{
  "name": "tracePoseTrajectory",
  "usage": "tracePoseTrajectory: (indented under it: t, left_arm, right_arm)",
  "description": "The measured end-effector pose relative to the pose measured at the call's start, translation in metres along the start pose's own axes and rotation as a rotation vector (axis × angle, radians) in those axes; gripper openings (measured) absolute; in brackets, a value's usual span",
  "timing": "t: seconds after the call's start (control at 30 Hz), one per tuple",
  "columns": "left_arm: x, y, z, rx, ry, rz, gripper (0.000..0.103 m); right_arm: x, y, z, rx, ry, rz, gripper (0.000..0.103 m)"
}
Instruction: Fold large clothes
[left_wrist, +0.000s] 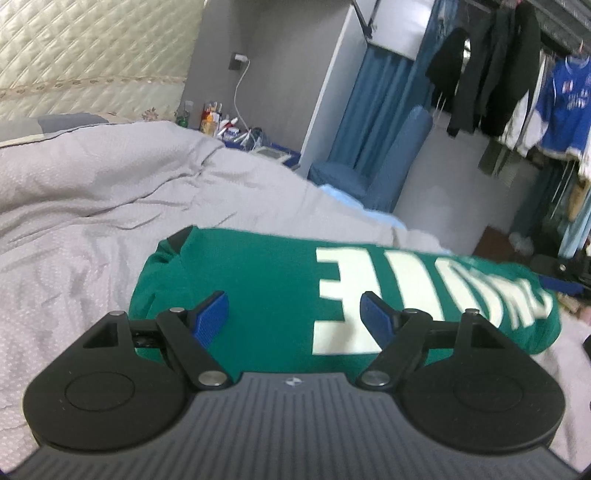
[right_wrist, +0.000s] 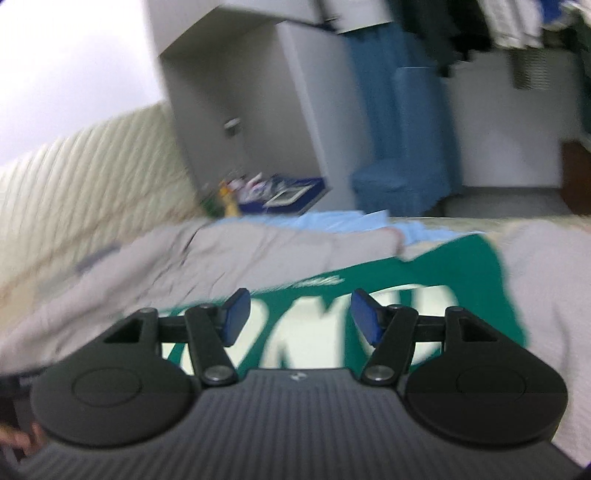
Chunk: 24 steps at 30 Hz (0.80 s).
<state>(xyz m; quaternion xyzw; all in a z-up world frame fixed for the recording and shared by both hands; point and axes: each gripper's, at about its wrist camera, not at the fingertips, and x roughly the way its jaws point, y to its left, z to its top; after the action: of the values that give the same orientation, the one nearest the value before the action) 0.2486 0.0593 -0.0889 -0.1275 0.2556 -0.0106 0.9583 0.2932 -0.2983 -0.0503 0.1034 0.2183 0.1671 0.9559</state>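
Broadly, the scene is filled by a bed (left_wrist: 92, 206) covered with a grey quilt (left_wrist: 110, 177), which is used as the wide soft surface for the folding. Behind it, a blue covered chair (left_wrist: 373, 166) and a rail of hanging clothes (left_wrist: 517, 74) are seen, well apart from the work.

On the quilt, near the edge of the bed, the green jersey (left_wrist: 258, 288) is laid with its large white letters (left_wrist: 347, 295) facing up. It appears already folded into a long narrow band, the sides being tucked under, so it is judged that the folding is far along and that a last fold across the length may still be needed. It lies flat and is not lifted by anything.

The left gripper (left_wrist: 294, 317) is held just above the middle of the jersey, pointing slightly downward. Its blue fingers (left_wrist: 210, 317) are spread wide and nothing is pinched between them.

The right gripper (right_wrist: 299, 317) is seen over the lettered end of the jersey, in a blurred picture. Its fingers (right_wrist: 236, 317) are also spread apart, with no cloth between them. Both are probably kept apart so that the cloth is left undisturbed before a next grasp is chosen.
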Motion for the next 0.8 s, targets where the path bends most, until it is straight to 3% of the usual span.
tracePoseTrajectory:
  t: [0.1,0.2,0.47,0.7,0.8]
  left_arm:
    - [0.01,-0.004,-0.004,0.05,0.029,0.028,0.082]
    - [0.022,-0.004,-0.009,0.056,0.059,0.043,0.082]
    - [0.045,0.001,-0.011,0.041,0.091,0.054,0.083]
    - [0.035,0.005,-0.005,-0.002,0.062,0.023,0.086]
    - [0.026,0.005,-0.001,-0.036,0.044,0.008,0.087]
  right_arm:
    - [0.024,0.014,-0.01,-0.04,0.082,0.035,0.063]
    - [0.044,0.022,-0.023,-0.094,0.154,0.001,0.065]
    - [0.061,0.023,-0.026,-0.102,0.176,-0.012,0.065]
    - [0.033,0.019,-0.022,0.069,0.168,0.013,0.063]
    - [0.013,0.014,-0.027,0.18,0.174,0.036,0.072]
